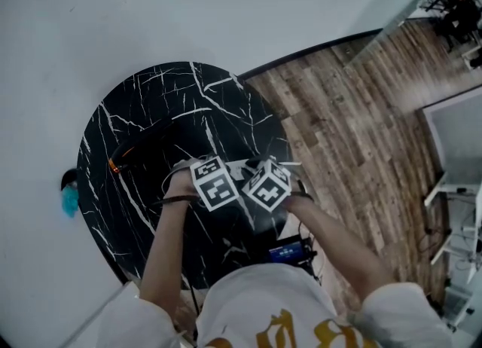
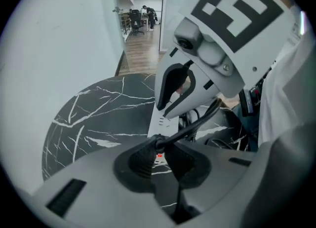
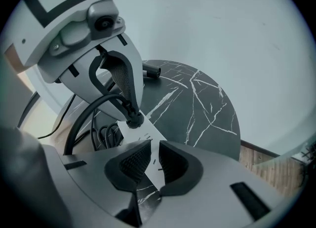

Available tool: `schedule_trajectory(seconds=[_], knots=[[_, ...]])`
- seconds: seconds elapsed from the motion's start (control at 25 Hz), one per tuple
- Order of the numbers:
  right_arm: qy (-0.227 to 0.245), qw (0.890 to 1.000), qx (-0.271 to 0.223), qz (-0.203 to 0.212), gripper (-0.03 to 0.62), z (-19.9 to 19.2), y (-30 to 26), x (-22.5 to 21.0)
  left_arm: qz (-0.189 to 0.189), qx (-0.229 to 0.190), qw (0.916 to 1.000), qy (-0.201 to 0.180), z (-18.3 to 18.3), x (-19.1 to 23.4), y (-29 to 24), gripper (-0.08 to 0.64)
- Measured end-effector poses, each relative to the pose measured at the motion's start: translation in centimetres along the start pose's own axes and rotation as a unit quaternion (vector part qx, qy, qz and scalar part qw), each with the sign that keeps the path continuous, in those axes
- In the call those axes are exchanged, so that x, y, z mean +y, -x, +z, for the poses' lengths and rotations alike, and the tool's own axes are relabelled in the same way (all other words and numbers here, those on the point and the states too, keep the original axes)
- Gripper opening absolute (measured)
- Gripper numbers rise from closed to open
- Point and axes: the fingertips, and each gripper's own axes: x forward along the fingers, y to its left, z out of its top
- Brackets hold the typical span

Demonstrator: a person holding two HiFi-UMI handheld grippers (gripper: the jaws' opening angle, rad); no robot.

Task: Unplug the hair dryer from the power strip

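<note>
A white power strip (image 3: 148,135) lies on the round black marble table (image 1: 151,98). A black plug (image 3: 134,119) sits in its far end, and the thick black cord (image 3: 84,113) arcs away from it. My left gripper (image 2: 159,160) points steeply down, shut on that plug (image 2: 143,158). My right gripper (image 3: 152,165) is shut across the strip's width, a pad on each side. In the head view both grippers, left (image 1: 199,167) and right (image 1: 263,172), stand close together over the strip (image 1: 239,166). The black hair dryer (image 1: 139,151) lies on the table to their left.
Coiled black cable (image 3: 101,133) lies beside the strip. The table stands against a white wall (image 1: 226,7), with wooden floor (image 1: 354,128) to the right. A small device with a blue screen (image 1: 286,250) hangs at the person's waist, and a blue object (image 1: 69,199) lies left of the table.
</note>
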Motion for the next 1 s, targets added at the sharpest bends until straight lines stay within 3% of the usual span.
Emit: schedule_trajectory(seconds=[0.24,0.32,0.44,0.64,0.84,1.0], knots=[[-0.003,1.000,0.001,0.003,0.054,-0.4,-0.1,0.3,-0.063,-0.027,0.9974,0.021,1.0,0.8,0.6,0.051],[-0.003,1.000,0.002,-0.004,0.054,-0.4,0.0,0.0,-0.046,-0.016,0.9986,0.021,0.6,0.1,0.4,0.051],[-0.005,1.000,-0.001,-0.002,0.054,-0.3,0.1,0.0,0.007,0.016,0.9998,-0.010,0.0,-0.3,0.0,0.050],[0.001,1.000,-0.001,-0.010,0.053,-0.1,0.1,0.0,-0.043,-0.017,0.9987,0.022,0.2,0.7,0.6,0.051],[-0.013,1.000,-0.005,0.000,0.052,0.1,-0.1,0.2,0.010,0.001,0.9998,-0.019,-0.1,0.0,0.2,0.049],[-0.007,1.000,-0.008,-0.005,0.052,0.3,-0.1,-0.1,-0.016,-0.024,0.9993,0.023,-0.2,1.7,0.8,0.049]])
